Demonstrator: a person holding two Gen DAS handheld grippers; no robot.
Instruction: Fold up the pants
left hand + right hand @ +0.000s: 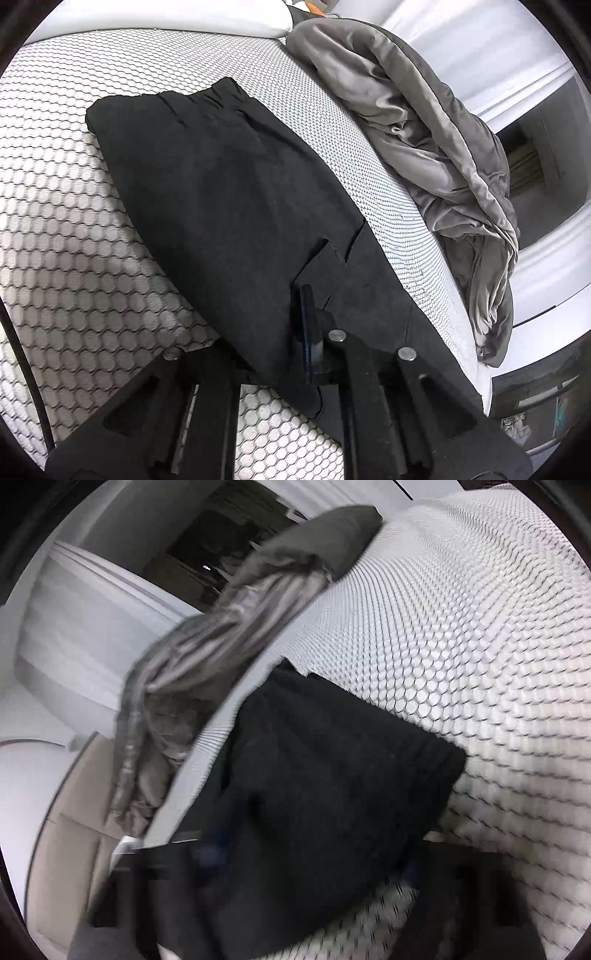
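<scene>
On bed: pants diagonal, waistband far-left

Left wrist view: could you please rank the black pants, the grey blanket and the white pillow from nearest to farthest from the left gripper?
1. Black pants, at the left gripper.
2. Grey blanket, bunched along the mattress's right edge.
3. White pillow, at the far end, top of view.

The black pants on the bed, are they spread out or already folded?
Folded lengthwise: the black pants form one narrow strip, waistband at the far end.

Pants lie on mattress, blanket to their right.
</scene>
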